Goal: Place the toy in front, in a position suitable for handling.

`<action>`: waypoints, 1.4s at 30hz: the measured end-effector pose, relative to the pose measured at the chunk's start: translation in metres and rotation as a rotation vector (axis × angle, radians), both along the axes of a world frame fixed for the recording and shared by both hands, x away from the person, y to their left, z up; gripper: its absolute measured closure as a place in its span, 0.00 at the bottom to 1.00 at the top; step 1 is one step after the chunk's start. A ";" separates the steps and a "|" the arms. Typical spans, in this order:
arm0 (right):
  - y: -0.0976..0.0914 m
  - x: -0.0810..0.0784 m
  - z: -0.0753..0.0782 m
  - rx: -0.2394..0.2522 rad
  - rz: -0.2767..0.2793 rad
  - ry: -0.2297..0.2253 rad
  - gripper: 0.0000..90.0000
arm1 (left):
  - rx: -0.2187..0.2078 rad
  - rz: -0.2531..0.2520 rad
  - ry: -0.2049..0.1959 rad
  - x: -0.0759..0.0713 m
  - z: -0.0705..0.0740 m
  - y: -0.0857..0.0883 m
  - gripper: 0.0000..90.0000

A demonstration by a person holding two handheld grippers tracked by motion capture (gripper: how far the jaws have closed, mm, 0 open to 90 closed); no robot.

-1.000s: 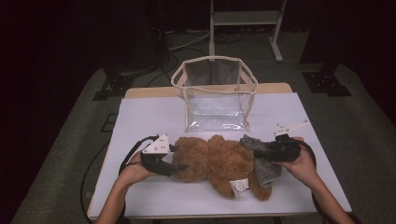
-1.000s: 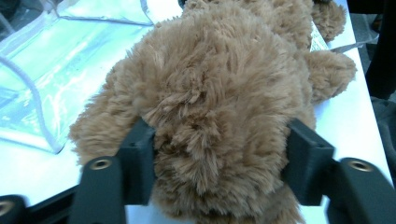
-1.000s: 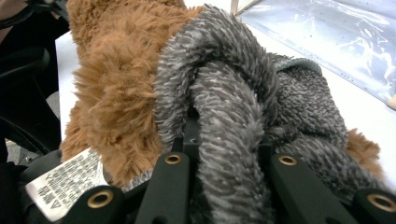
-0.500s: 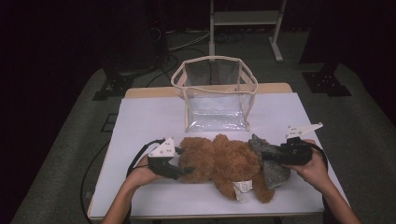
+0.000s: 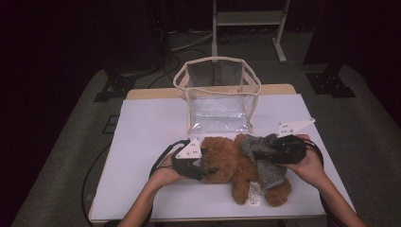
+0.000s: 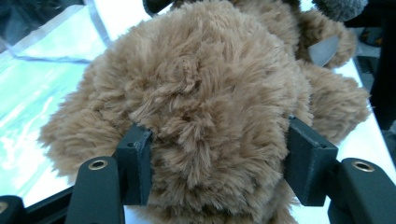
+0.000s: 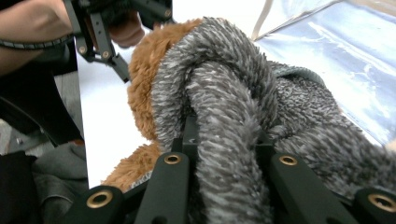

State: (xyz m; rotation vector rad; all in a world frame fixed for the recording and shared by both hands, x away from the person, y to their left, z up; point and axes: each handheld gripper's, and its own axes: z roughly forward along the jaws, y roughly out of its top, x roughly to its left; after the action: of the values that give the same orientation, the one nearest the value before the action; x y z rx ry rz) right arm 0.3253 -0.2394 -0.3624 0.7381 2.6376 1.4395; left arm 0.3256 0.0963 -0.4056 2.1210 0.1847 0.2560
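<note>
A brown teddy bear (image 5: 227, 163) lies low in the high view's centre on the white table (image 5: 146, 132). The left gripper (image 5: 201, 170) clamps its head; the right gripper (image 5: 257, 152) pinches its grey knitted garment (image 5: 269, 165). A white sewn-in label (image 5: 254, 193) shows no legible writing. A clear bag (image 5: 217, 97) stands behind.

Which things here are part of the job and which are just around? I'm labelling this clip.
In use: teddy bear; its grey garment; left gripper; right gripper.
Around: clear bag; table; metal stand.
</note>
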 end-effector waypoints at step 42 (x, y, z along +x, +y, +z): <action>0.060 0.017 0.020 -0.133 0.121 0.025 0.83 | -0.040 0.038 -0.030 0.001 -0.002 0.003 0.40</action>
State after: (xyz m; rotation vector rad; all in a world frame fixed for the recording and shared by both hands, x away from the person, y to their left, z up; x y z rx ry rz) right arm 0.3423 -0.1794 -0.3423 0.5976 2.8076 1.2723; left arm 0.3261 0.0996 -0.4071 2.0747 0.2113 0.3045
